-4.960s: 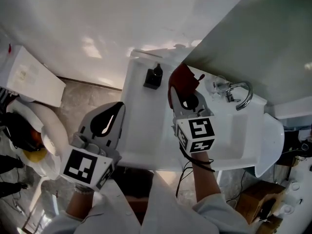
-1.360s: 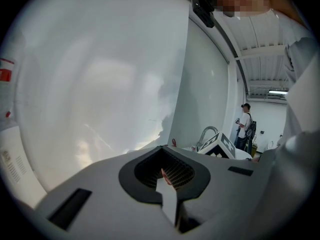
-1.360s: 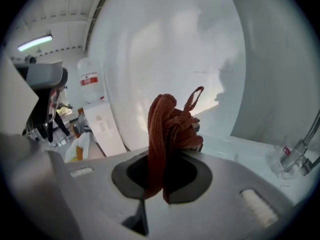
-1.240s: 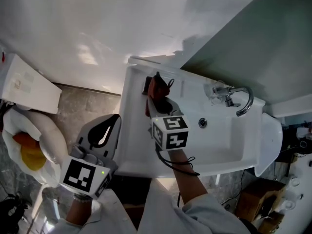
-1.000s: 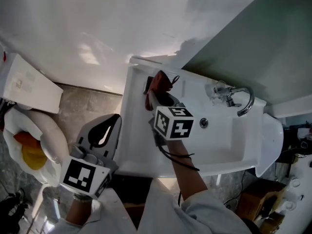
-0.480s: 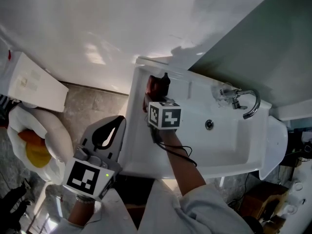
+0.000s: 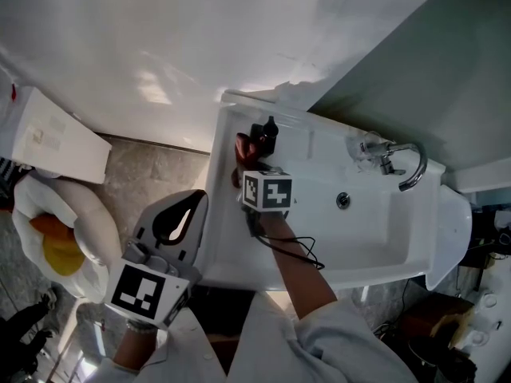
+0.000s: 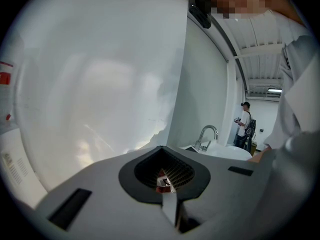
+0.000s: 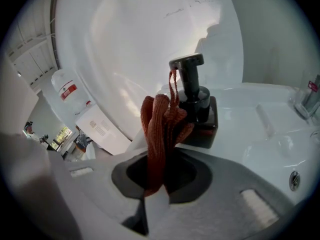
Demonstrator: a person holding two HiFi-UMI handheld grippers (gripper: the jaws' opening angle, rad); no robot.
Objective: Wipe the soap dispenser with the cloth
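One red cloth (image 9: 157, 134) is pinched in the right gripper (image 9: 156, 193); the upright soap dispenser (image 9: 199, 115) stands just ahead, slightly right. The left gripper (image 8: 170, 203), pressed together, is farther.

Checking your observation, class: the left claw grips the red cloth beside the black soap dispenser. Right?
Not quite: the right claw grips the red cloth beside the black soap dispenser, as the right gripper view shows.

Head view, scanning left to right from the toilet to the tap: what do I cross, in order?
White toilet bowl → left gripper → red knitted cloth → black pump soap dispenser → round metal sink drain → curved chrome tap.
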